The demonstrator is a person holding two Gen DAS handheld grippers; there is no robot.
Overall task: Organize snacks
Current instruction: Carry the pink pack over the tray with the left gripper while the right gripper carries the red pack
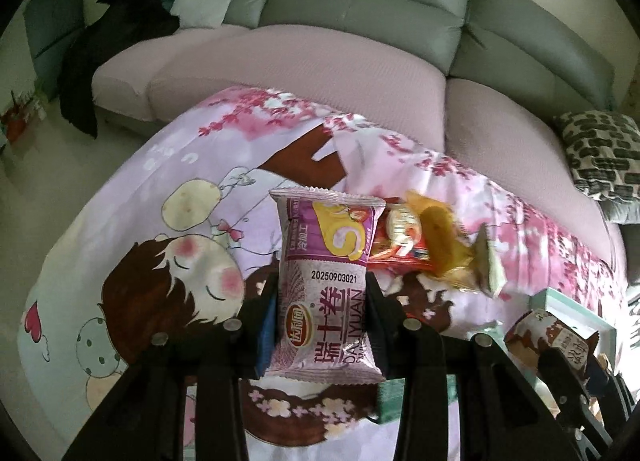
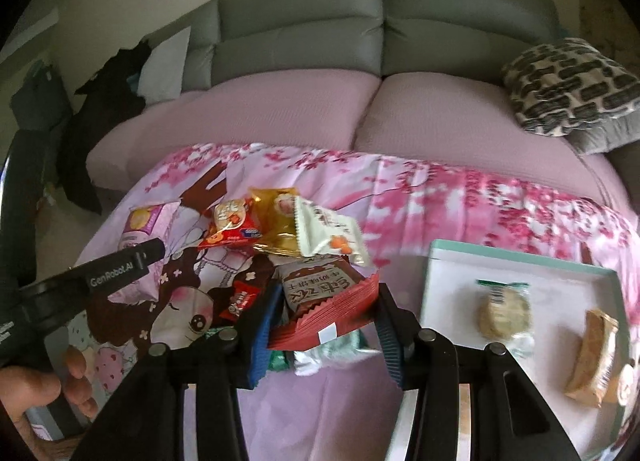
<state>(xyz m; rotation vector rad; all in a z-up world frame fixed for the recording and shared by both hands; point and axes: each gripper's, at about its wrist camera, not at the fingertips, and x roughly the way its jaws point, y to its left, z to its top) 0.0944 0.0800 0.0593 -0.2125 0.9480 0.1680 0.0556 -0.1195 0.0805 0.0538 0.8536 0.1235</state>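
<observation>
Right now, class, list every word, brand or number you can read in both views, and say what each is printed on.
"20250903G21": purple Swiss roll packet held in the left gripper.
"GenRobot.AI": side of the left gripper, seen from the right wrist.
Too blurred to read reliably: the Chinese text on the brown biscuit packet between the right gripper fingers, and the pile's other wrappers.
</observation>
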